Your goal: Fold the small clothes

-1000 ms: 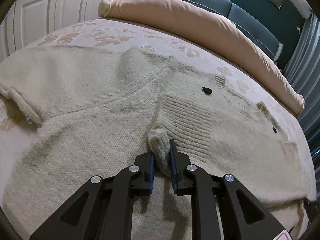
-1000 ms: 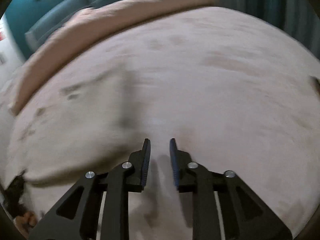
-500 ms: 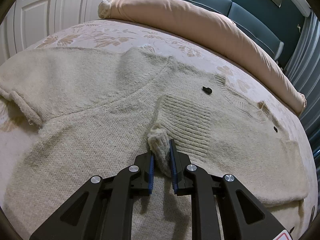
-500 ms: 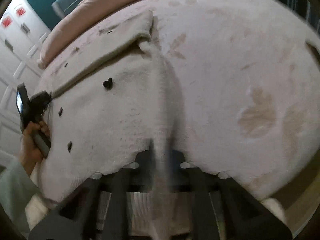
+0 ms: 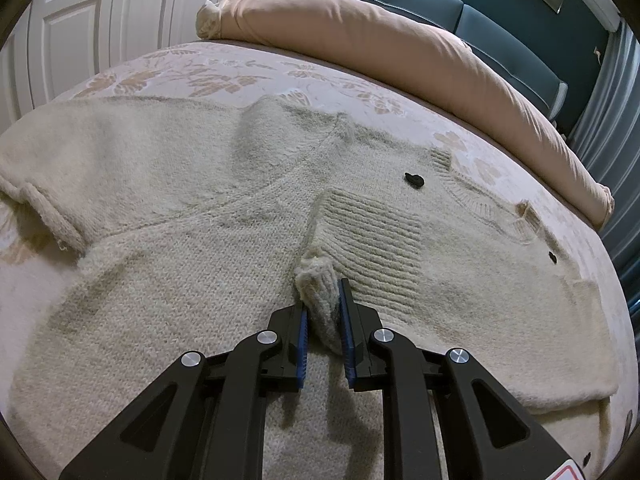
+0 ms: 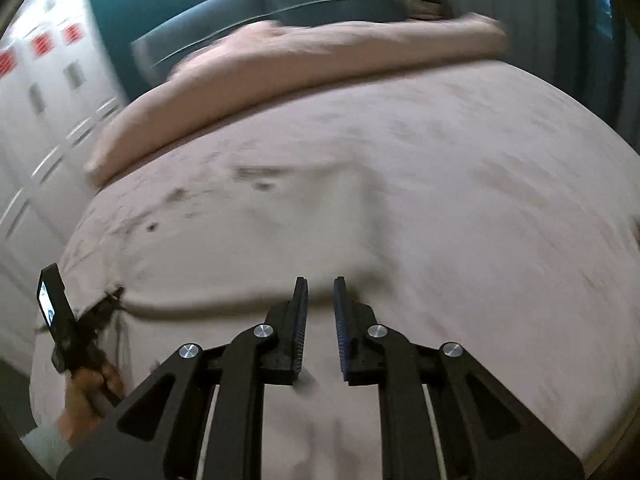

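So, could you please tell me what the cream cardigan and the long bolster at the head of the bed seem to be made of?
The cardigan looks like a fuzzy wool or wool-like knit, matte: visible stitches, a ribbed cuff pinched in the left gripper, and a hairy surface. The bolster appears covered in smooth woven fabric, peach-toned, with soft creases and a gathered end; its filling cannot be seen.

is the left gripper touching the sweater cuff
Touching. In the left wrist view the left gripper has both blue pads pressed against a bunched fold of the ribbed cuff of the cream sweater, with no gap.
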A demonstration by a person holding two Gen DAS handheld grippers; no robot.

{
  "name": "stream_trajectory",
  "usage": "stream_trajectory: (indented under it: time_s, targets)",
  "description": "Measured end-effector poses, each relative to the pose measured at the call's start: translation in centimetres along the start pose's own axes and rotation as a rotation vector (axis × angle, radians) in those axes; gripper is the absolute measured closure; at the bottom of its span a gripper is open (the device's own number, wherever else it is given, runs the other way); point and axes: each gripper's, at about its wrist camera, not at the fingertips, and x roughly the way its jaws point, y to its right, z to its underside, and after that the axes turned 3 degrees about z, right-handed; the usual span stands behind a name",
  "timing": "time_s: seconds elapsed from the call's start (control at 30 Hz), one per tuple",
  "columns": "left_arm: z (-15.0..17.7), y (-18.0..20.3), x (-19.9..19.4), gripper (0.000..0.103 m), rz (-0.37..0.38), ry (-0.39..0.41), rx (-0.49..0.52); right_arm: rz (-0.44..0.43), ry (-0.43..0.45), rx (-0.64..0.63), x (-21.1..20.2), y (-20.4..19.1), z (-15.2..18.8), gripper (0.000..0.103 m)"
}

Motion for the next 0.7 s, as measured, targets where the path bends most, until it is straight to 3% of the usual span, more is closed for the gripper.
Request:
stream_trajectory:
  time_s: [0.1,0.17,0.2,0.27,0.33,0.37,0.47,0.53,0.6,0.67,0.7]
  targets:
    - [0.0,0.0,0.0,0.087,-0.001,0.001,0.002,0.005,-0.072,-0.058,6.6,-2.4,-1.9,0.092]
    - [0.1,-0.1,0.0,0.087,0.0,0.004,0.002,0.121,-0.099,-0.052,9.8,-0.9,-1.4,0.093]
    - [0.0,0.0,0.0,0.087,0.0,0.003,0.001,0.174,-0.1,-0.023,10.7,0.4,-1.2,0.099]
    - [0.1,0.0,0.0,0.087,0.004,0.009,0.002,0.161,-0.048,0.085,10.4,4.1,-0.2,0.103]
    - [0.1,0.0,0.1,0.087,-0.001,0.012,0.006,0.173,0.014,0.14,8.8,4.1,0.3,0.103]
    - [0.1,0.0,0.1,0.087,-0.002,0.012,0.006,0.183,0.034,0.126,8.3,3.5,0.6,0.102]
    - [0.1,-0.1,0.1,0.087,0.016,0.008,-0.01,0.204,0.043,0.038,8.3,1.2,2.0,0.082]
    - [-0.1,-0.5,-0.1,0.085,0.047,0.003,-0.038,0.234,0.009,0.0,9.4,0.6,2.8,0.082]
    - [-0.7,-1.9,-1.1,0.078,0.118,-0.017,-0.116,0.25,0.008,-0.017,9.7,0.3,2.5,0.081]
    - [-1.3,-3.9,-2.6,0.061,0.125,-0.023,-0.18,0.253,0.013,-0.021,9.9,0.6,2.7,0.081]
    - [-1.7,-5.2,-3.8,0.045,0.116,-0.003,-0.215,0.255,0.014,-0.022,9.8,0.7,3.0,0.08]
